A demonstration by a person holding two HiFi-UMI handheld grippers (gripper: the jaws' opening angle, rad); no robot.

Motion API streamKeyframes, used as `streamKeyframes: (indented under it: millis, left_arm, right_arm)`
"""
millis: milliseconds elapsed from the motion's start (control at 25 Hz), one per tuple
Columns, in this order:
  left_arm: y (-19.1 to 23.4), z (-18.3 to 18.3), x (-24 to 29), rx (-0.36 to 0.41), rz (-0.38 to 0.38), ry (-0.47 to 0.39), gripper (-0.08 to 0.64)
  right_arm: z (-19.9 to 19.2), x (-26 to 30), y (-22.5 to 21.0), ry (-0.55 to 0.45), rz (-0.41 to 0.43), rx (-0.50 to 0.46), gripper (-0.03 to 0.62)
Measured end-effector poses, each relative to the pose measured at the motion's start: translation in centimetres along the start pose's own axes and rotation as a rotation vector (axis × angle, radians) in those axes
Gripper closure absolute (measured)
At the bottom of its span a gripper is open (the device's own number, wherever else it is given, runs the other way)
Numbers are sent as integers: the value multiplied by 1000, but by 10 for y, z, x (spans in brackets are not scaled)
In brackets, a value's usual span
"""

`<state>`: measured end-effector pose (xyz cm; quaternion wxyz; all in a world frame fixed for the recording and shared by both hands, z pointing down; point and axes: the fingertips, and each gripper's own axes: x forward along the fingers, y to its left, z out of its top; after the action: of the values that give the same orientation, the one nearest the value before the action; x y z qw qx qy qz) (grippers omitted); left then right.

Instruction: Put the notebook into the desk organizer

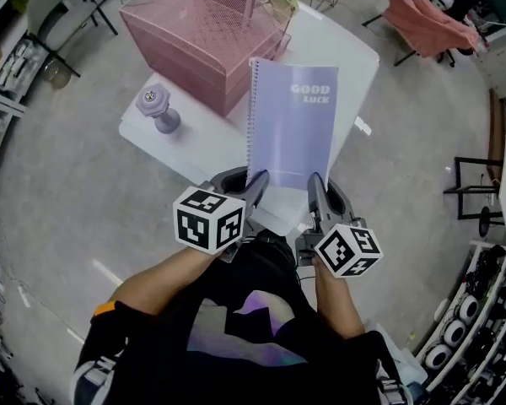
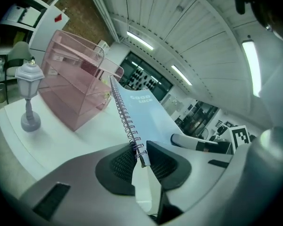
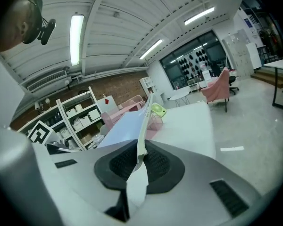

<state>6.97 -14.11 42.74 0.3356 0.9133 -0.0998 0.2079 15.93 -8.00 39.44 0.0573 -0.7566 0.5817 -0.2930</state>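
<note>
Notebook with a pale purple cover hangs in the air at the centre of the head view, gripped at its two near corners. It slopes up and away over the near edge of the white counter. The left hand-held gripper is clenched on the corner at the wire spiral. In the left gripper view the pads pinch the binding and the coils run up and away from them. The right hand-held gripper is clenched on the other near corner, at the open edge of the pages, and the right gripper view shows the sheets nipped thin between its pads.

The pink mesh desk organizer stands at the upper left of the head view. Its right front corner lies just beside the far end of the spiral edge. A small purple lamp-shaped ornament stands on the counter at the left, apart from both the organizer and the notebook. Bare counter shows between the ornament and the spiral edge, and a strip more to the right of the notebook as far as the counter's right edge. Grey floor lies open round the counter's left, near and right sides.
</note>
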Motion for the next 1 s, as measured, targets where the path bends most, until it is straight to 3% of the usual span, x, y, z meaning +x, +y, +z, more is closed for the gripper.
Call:
streamKeyframes:
  millis: [280, 560, 1000]
  left_arm:
    - [-2, 14, 45, -143, 183, -76, 489]
    - [9, 37, 61, -234, 338, -176, 488]
    - [40, 66, 68, -309, 456, -262, 468]
  right_arm:
    - [28, 44, -46, 141, 206, -25, 549]
    - [49, 91, -55, 256, 389, -31, 549]
    - [70, 154, -40, 381, 492, -54, 549]
